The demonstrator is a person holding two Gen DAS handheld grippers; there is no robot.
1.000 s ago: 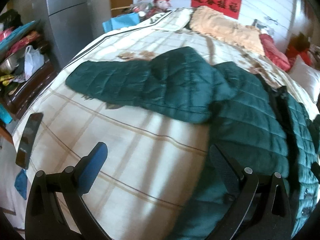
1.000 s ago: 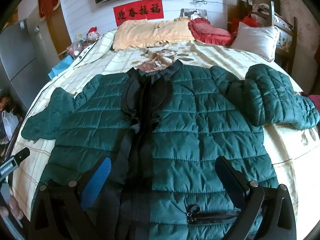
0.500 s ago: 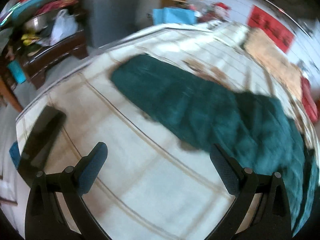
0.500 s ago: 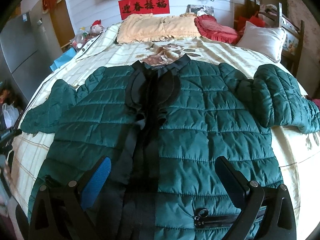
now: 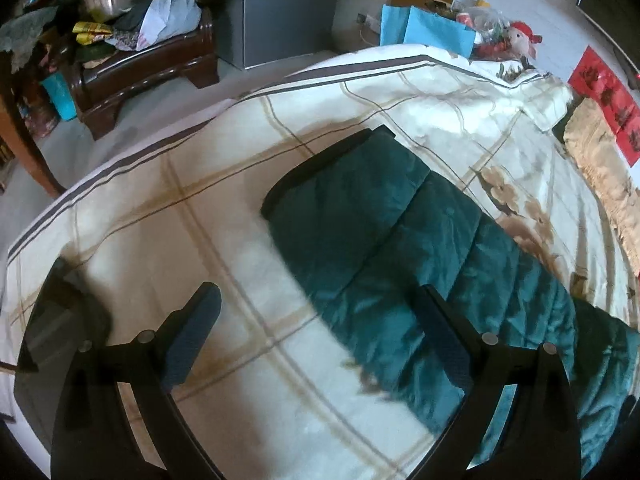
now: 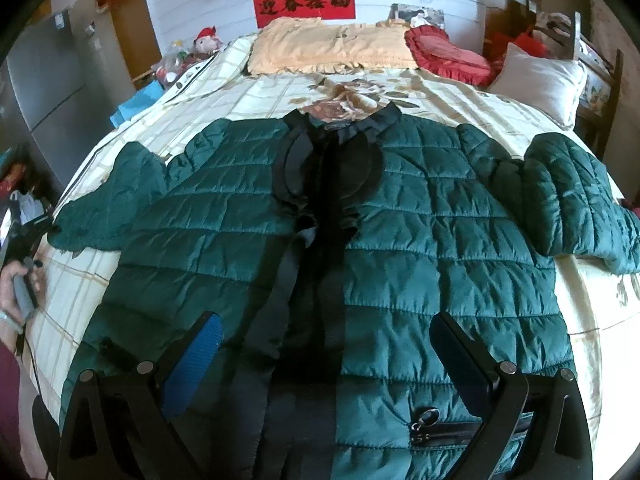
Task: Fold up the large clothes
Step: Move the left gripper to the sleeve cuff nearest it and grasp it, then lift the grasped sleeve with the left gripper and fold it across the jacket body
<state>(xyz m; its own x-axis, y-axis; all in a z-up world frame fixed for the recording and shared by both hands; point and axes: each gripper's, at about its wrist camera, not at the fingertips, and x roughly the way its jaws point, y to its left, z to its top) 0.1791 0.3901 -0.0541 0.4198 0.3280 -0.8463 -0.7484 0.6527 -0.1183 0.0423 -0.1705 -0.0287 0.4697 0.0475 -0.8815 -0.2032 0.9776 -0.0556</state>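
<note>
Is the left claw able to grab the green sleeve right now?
Probably yes. The left claw is over the bed with nothing between it and the sleeve, which lies flat on the quilt. Its jaws are just beginning to close, nothing gripped yet.

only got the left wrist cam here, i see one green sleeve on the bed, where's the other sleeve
Observer: The jacket lies front up on the bed. Its other sleeve is bent back on itself at the far side, near the white pillow.
Operator: is the front zipped
Observer: No, the front hangs open, showing black lining down the middle.
Operator: where's the right gripper
Observer: The right gripper is above the hem with its jaws wide, nothing between them, near a pocket zipper.
Operator: and my left gripper, seen from there
Observer: Only the hand holding it shows, at the bed's edge beside the sleeve cuff.
</note>
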